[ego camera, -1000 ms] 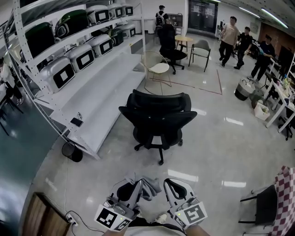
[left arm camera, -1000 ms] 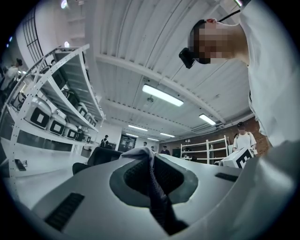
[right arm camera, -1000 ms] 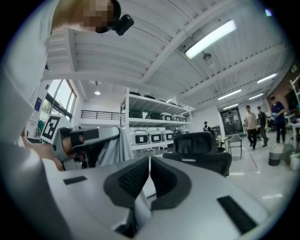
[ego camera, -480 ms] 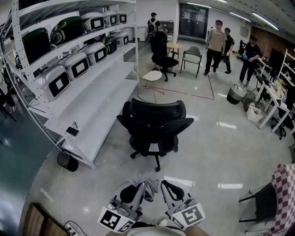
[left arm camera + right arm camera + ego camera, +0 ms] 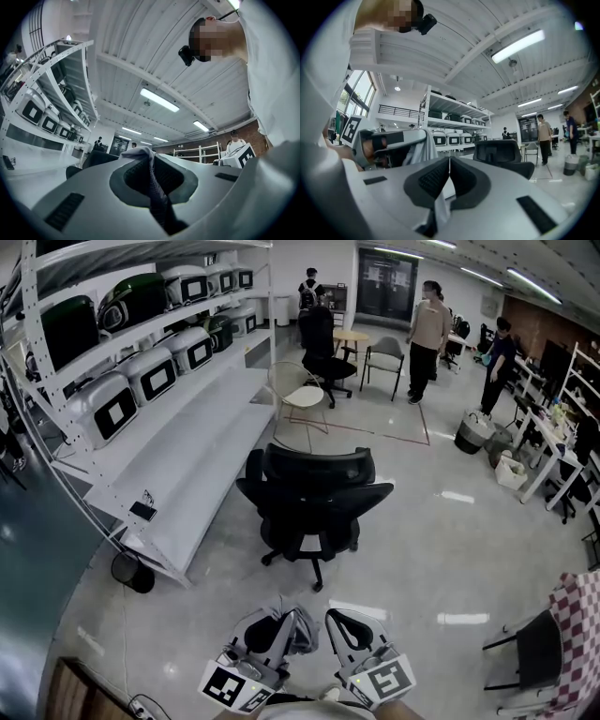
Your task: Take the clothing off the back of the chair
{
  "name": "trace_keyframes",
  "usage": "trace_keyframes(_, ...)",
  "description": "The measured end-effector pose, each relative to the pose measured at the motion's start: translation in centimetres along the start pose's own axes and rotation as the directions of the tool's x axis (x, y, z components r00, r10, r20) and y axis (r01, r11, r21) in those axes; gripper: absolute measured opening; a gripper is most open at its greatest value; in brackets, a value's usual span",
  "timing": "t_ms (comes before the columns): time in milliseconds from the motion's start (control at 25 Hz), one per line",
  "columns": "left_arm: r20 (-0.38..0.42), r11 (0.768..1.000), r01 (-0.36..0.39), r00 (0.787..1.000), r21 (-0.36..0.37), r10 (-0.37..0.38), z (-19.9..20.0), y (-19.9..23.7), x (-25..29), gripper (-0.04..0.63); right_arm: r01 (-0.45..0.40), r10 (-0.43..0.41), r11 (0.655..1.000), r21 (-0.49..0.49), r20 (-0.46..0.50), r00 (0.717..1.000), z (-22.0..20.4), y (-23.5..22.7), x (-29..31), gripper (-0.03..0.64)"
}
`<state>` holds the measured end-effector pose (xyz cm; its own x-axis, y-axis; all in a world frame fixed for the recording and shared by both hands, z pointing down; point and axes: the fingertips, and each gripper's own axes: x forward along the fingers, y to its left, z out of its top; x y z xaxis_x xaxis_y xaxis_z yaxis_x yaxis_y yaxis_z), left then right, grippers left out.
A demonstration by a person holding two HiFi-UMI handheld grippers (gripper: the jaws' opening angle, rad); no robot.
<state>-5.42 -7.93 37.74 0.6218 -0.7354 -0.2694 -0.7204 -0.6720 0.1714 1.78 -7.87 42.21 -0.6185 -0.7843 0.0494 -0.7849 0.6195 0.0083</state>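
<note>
head view: your left claw (image 5: 286,620) and right claw (image 5: 335,622) sit side by side low in frame. the grey clothing (image 5: 304,626) is bunched between them, well apart from the black chair (image 5: 314,493).
left gripper view: your claw is clamped on a fold of it.
right gripper view: this claw is pinched shut on a paler fold.

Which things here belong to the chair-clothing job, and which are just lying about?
Job: grey clothing, pinched by left gripper and right gripper; black office chair, its back bare.
Lying about: shelf of machines, wire chair, checked cloth, people standing beyond.
</note>
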Motion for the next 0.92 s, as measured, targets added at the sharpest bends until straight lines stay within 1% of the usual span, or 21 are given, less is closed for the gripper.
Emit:
trace_keyframes(640,-0.008,0.999,0.031,0.999,-0.015,-0.032,-0.20,0.69,0.88,0.026,0.032,-0.032,0.999,0.001,-0.008,0.999,-0.05,-0.61,0.61,0.018)
trace_keyframes(920,-0.010,0.999,0.038,0.999,-0.018,-0.039,-0.41,0.58,1.03,0.026,0.030,-0.030,1.000,-0.002,-0.003,1.000,-0.05,-0.67,0.60,0.018)
